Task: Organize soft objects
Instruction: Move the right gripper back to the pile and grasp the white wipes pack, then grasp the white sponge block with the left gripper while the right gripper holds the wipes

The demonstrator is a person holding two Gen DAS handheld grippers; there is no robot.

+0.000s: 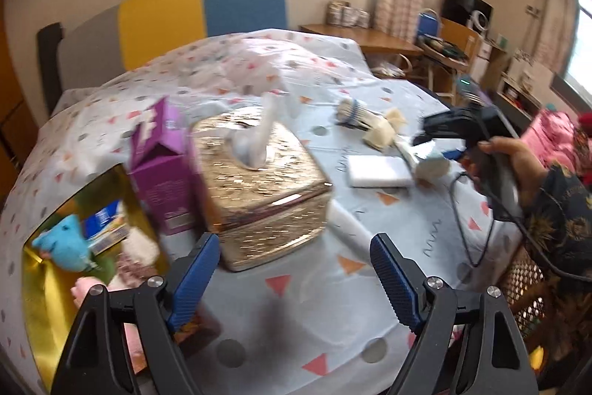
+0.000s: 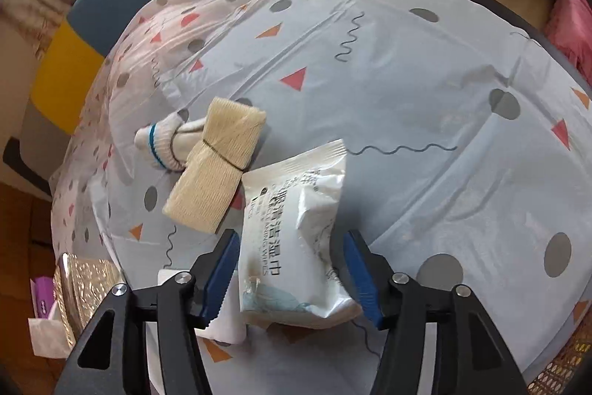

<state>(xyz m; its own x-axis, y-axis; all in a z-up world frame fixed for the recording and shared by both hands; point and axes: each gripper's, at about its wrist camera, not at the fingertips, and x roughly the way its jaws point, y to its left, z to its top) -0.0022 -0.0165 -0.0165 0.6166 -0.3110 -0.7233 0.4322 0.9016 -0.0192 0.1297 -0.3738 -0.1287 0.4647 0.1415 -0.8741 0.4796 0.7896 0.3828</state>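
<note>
wipes pack [image 2: 296,239] on desk [image 2: 407,99], between pads of right claw [image 2: 292,273], apart, untouched | likely light, squashy, slick foil; pinch across mid-body, not crimped end | left claw [image 1: 292,278] apart, empty

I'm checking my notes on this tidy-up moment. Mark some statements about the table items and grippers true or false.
1. The wipes pack lies between the right gripper's open jaws. True.
2. The left gripper holds the gold tissue box. False: its jaws are open and empty.
3. A dark band ties the cream cloth bundle. True.
4. The purple carton stands right of the tissue box. False: left of it.
</note>
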